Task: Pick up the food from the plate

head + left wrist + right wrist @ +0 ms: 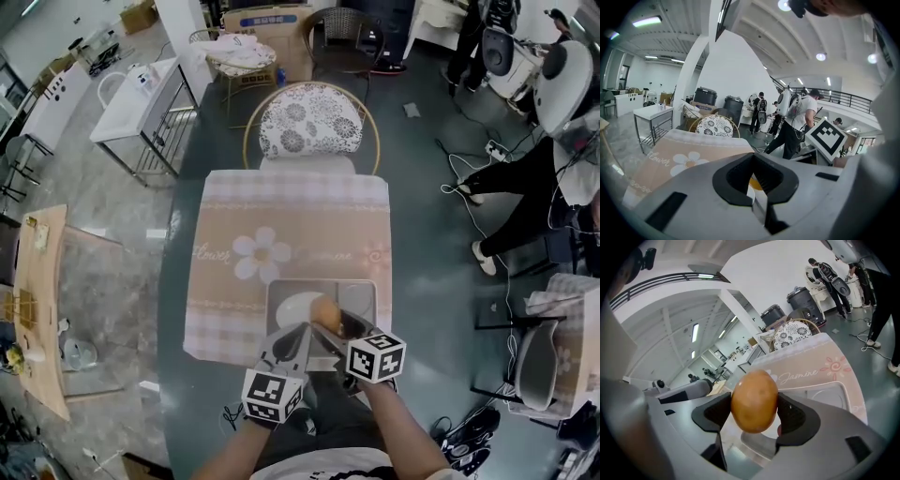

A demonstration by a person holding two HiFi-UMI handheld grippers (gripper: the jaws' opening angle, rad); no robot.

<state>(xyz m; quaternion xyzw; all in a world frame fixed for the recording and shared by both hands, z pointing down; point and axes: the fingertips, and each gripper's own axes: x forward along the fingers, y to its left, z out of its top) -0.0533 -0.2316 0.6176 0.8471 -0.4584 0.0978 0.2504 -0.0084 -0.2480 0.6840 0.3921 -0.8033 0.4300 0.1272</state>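
Note:
A brown potato point(754, 401) is clamped between the jaws of my right gripper point(754, 416), lifted just over the square grey plate point(836, 397). In the head view the potato point(325, 310) hangs over the plate point(364, 292) at the tip of the right gripper point(330, 322). A white oval item point(294, 307) lies on the plate's left half. My left gripper point(300, 332) rests close beside it at the plate's near edge, with its jaws drawn together and nothing between them. Through the left gripper point(757, 187) only a sliver of white and yellow shows.
The plate sits on a beige flower-print placemat point(291, 234) on a dark glass table point(178, 309). A round chair with a floral cushion point(309, 120) stands at the far side. People point(525, 187) and cables are at the right, and a wooden bench point(37, 309) at the left.

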